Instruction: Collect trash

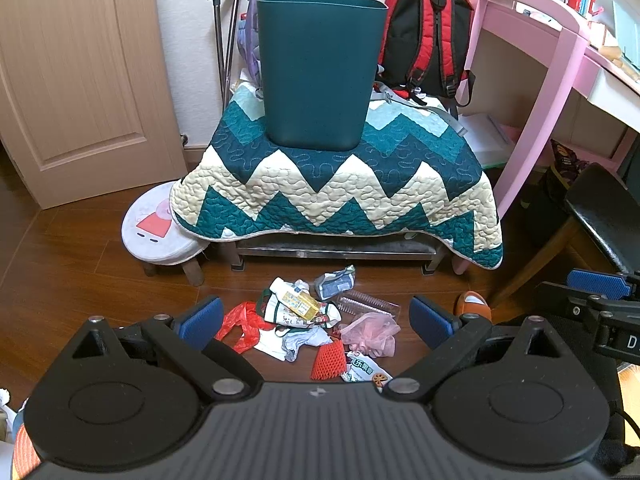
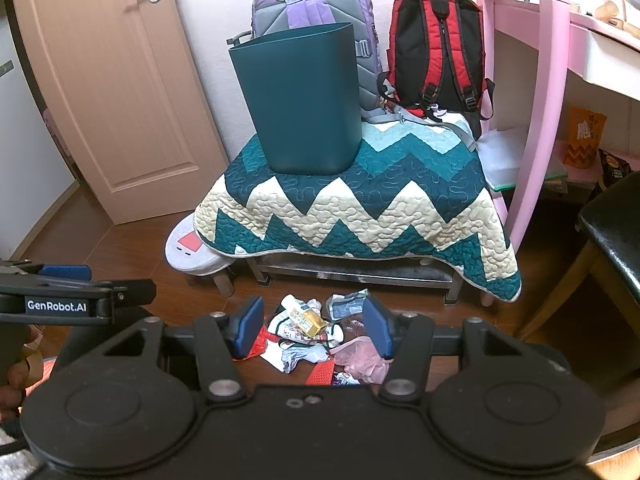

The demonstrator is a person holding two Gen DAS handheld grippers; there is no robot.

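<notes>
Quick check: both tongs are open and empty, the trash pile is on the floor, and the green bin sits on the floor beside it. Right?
Not quite. The bin stands on the quilt that covers the bench, above the trash pile, not on the floor; both views show it. The rest holds: left tongs and right tongs are open and empty, and the pile lies on the floor.

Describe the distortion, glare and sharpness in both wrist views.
Left wrist view: strong fisheye bending, the door bowed, corners vignetted black; soft even light; trash pile and bin sharp. Right wrist view: same curvature, pink desk leg bowed; bright glare on the wall; the gripper body up close slightly soft.
</notes>
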